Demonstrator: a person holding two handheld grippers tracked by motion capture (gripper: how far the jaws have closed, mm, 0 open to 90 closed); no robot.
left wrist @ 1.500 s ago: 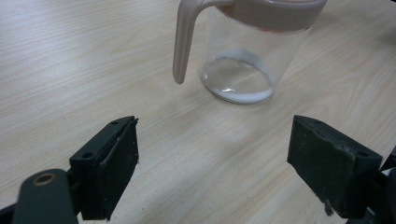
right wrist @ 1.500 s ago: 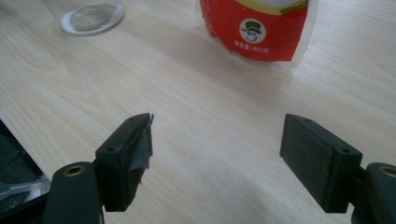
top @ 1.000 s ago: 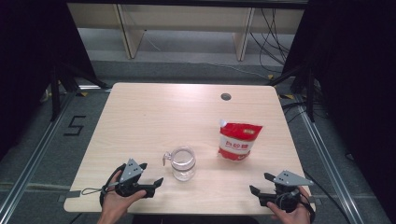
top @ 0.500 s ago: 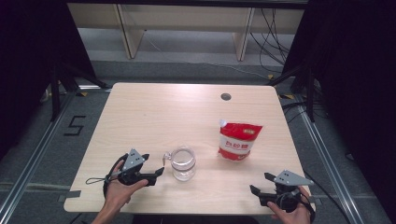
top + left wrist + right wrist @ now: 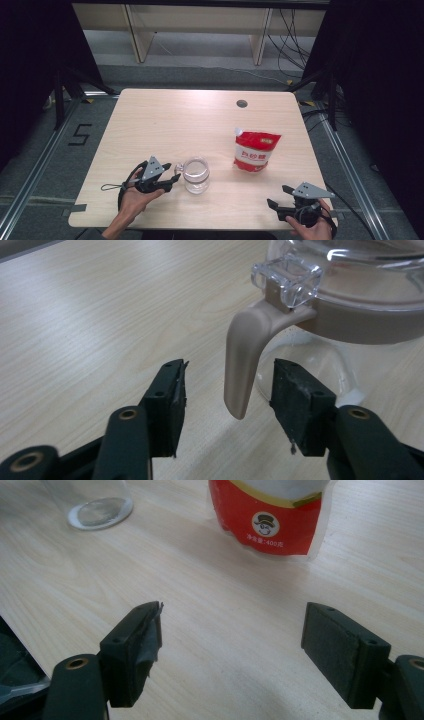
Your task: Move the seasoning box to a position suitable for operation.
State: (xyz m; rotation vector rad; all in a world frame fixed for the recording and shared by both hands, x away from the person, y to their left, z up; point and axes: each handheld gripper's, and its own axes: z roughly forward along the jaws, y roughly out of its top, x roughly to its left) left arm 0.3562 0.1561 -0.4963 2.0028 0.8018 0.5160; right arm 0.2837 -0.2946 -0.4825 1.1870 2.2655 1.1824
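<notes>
Glass, clear and round, the little teapot (image 5: 195, 174) stands near the front edge of the pale wooden table (image 5: 165, 120), left of centre, its beige collar and handle (image 5: 243, 365) turned toward my left hand. My left gripper (image 5: 172, 181) sits just beside the pot on the table's left side, and in the left gripper view the handle hangs down between its two black jaws, which have just been closing in on it; a gap shows on either side of the handle, so the pads do not press on it yet (the jaw on the pot's side lies close against the glass belly). A clear plastic thumb tab (image 5: 288, 279) tops the handle at the lid's edge. My right gripper (image 5: 276, 198) rests at the front right corner of the table, well apart from the pot, its jaws standing wide with only bare wood between them. A red and white pouch (image 5: 255, 151) stands upright to the right of the pot, between the pot and my right hand; in the right gripper view its red front (image 5: 270, 522) faces the jaws.
</notes>
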